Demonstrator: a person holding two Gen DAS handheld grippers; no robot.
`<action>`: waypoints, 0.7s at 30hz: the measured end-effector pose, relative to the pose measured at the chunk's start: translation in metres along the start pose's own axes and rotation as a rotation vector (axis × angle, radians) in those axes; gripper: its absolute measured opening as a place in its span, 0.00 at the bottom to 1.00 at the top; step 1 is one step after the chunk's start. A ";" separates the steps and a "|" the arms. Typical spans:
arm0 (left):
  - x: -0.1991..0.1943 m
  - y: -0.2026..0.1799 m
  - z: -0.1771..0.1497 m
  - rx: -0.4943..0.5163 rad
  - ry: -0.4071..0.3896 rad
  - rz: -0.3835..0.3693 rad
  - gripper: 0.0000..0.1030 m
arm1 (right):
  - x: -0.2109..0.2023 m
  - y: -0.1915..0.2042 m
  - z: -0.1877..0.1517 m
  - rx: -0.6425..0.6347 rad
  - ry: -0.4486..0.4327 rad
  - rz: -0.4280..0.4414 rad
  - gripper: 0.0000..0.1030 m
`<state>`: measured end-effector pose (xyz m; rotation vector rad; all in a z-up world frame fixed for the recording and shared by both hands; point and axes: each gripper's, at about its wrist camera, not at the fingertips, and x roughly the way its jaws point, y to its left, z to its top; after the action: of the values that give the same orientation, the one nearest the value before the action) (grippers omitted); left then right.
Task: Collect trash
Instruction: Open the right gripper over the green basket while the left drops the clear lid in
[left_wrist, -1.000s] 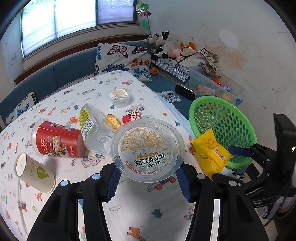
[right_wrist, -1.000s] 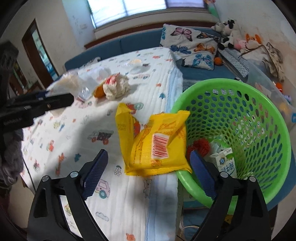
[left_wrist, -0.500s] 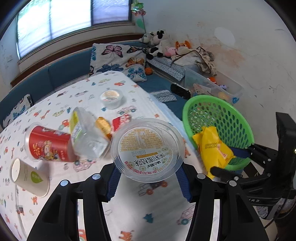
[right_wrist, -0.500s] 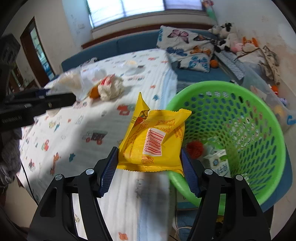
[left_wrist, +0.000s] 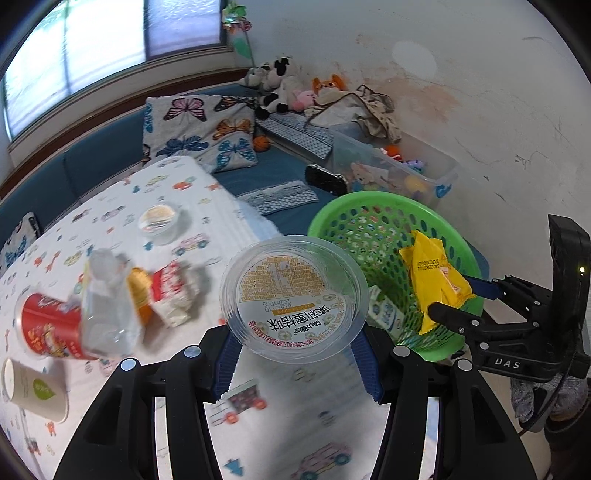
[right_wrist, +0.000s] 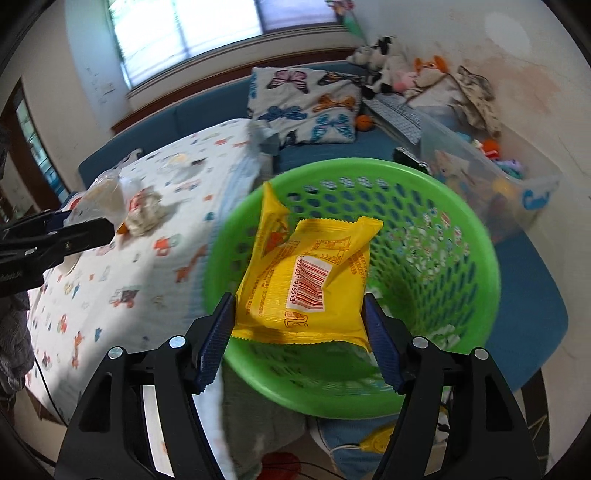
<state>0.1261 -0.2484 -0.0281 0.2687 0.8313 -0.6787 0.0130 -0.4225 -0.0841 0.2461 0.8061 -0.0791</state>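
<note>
The yellow snack bag (right_wrist: 306, 280) is shiny and puffy, with a red and white bar code on its back and a zigzag edge at the bottom. It is up in the air over the green basket (right_wrist: 461, 236), above the basket's near rim. The right gripper (right_wrist: 300, 332) has its blue fingers (right_wrist: 216, 338) closed in on the two sides of the bag and holds it there. In the left view the same bag (left_wrist: 434, 275) sticks up over the basket (left_wrist: 332, 218), pinched by the right gripper (left_wrist: 458, 301).

The basket is round with many small holes in its wall. It stands just past the counter's right edge. A small white and blue carton (left_wrist: 384, 312) lies inside it.

The clear plastic bowl (left_wrist: 295, 297) is round, with a yellow and white label full of print. The left gripper (left_wrist: 295, 360) holds it by its sides between blue fingers (left_wrist: 364, 365), set about as wide as the bowl. The bowl is lifted above the counter (left_wrist: 258, 428), near its right edge and close to the basket.

More trash lies on the counter's left side: a red cup (left_wrist: 48, 330) on its side, a clear bottle (left_wrist: 107, 306) touching it, a crumpled red and white wrapper (left_wrist: 171, 291), a paper cup (left_wrist: 35, 391) near the left edge, and a small round tub (left_wrist: 159, 219) farther back. The counter's cloth is white with little cars and animals.
</note>
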 end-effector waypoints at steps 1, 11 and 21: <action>0.003 -0.005 0.002 0.008 0.002 -0.003 0.52 | 0.000 -0.004 0.000 0.008 -0.001 -0.002 0.69; 0.028 -0.038 0.016 0.062 0.030 -0.024 0.52 | -0.011 -0.033 -0.005 0.067 -0.015 -0.033 0.78; 0.051 -0.059 0.018 0.091 0.063 -0.038 0.52 | -0.024 -0.045 -0.012 0.094 -0.031 -0.035 0.78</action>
<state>0.1230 -0.3248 -0.0521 0.3588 0.8681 -0.7478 -0.0194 -0.4637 -0.0832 0.3189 0.7765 -0.1536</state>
